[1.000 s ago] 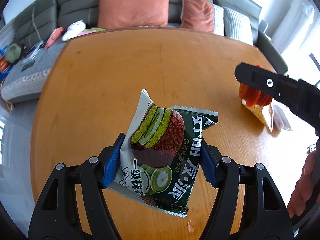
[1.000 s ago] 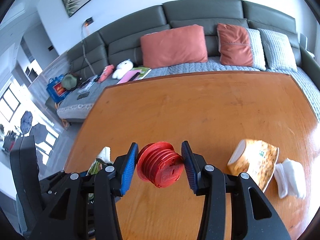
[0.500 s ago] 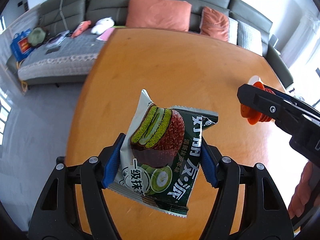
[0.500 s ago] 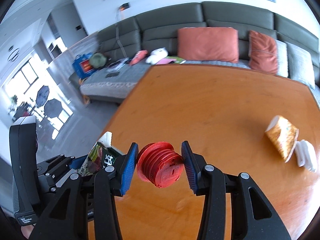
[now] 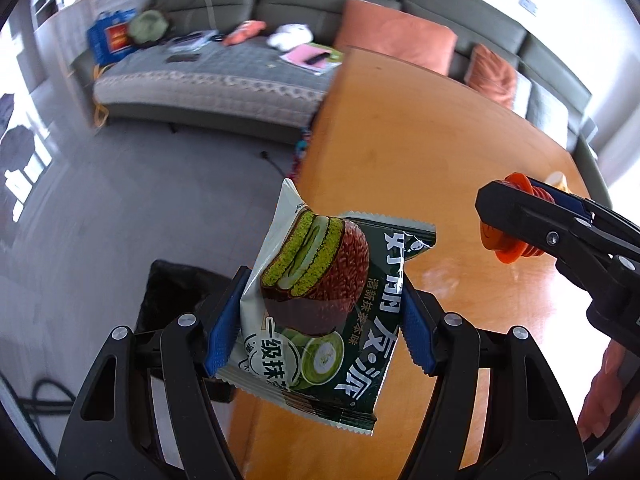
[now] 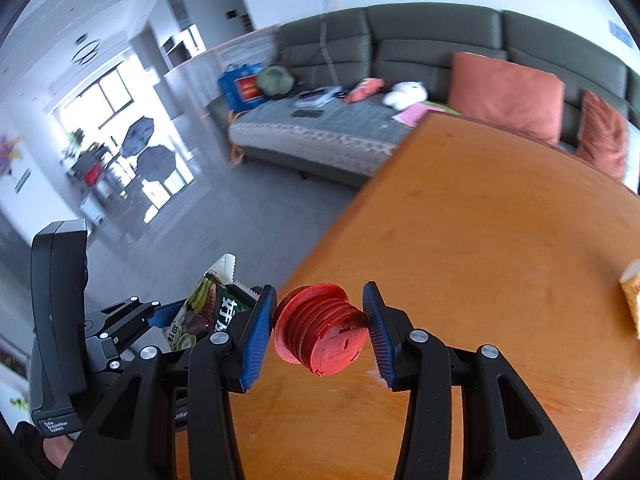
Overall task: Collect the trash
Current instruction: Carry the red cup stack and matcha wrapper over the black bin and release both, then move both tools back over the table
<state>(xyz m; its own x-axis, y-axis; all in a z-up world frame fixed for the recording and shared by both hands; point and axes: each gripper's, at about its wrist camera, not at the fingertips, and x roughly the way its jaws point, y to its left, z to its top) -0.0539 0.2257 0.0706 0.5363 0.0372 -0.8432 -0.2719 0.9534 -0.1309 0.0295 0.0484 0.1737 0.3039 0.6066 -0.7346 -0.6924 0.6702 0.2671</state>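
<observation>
My left gripper [image 5: 316, 320] is shut on a green and white matcha snack wrapper [image 5: 324, 304], held in the air over the table's left edge. A black-lined trash bin [image 5: 176, 296] stands on the floor just below and left of it, partly hidden by the fingers. My right gripper [image 6: 320, 328] is shut on a red ribbed collapsed cup [image 6: 320, 330] above the wooden table [image 6: 500, 240]. In the left wrist view the right gripper [image 5: 520, 224] and its red cup [image 5: 516, 248] are at the right. The left gripper with the wrapper [image 6: 204, 312] shows at the lower left of the right wrist view.
A crumpled yellow paper cup [image 6: 632, 296] lies at the table's far right edge. Beyond the table stands a grey sofa [image 5: 280, 8] with orange cushions [image 5: 396, 36] and assorted items on its chaise. Grey floor [image 5: 120, 200] lies left of the table. A hand [image 5: 604, 392] holds the right gripper.
Both grippers have swung left across the table to its left edge, each still holding its item. The floor and the bin have come into view; the yellow cup has slid to the right edge.
</observation>
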